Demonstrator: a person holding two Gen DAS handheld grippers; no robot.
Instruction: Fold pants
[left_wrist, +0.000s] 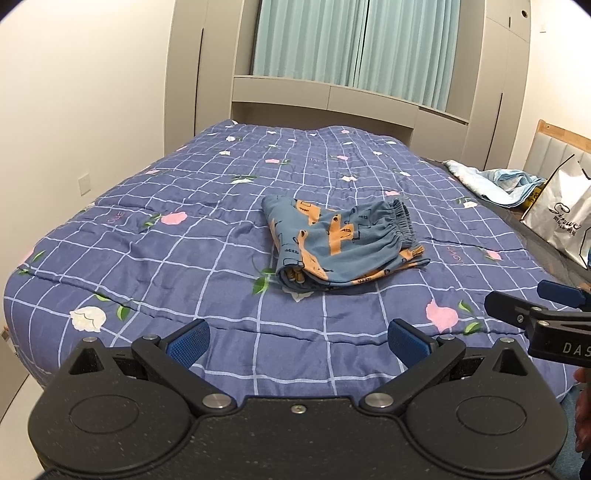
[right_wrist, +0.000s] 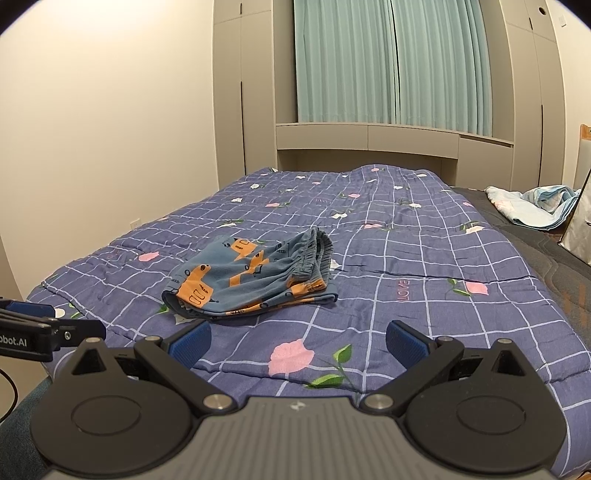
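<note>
Pants (left_wrist: 341, 245) sit folded in a blue-and-orange bundle mid-quilt (left_wrist: 184, 266) on the bed, elastic waistband turned to your right. Your left tool (left_wrist: 295, 341) and right tool (right_wrist: 298, 341) both hover spread wide, holding nothing, short of the bundle.

Count on the bed (left_wrist: 207, 258): one pair of pants (left_wrist: 343, 243), blue with orange print, folded into a single bundle near the centre of the one checked floral quilt (right_wrist: 424, 258). At about 2 o'clock from the pants lie one crumpled pale-blue cloth (left_wrist: 495, 181) and one white shopping bag (left_wrist: 561, 218); at 12 o'clock hang two teal curtain panels (right_wrist: 391, 62). Two grippers are present, the left gripper (left_wrist: 297, 343) and the right gripper (right_wrist: 298, 341), each with two blue-padded jaws standing wide apart and holding nothing.
</note>
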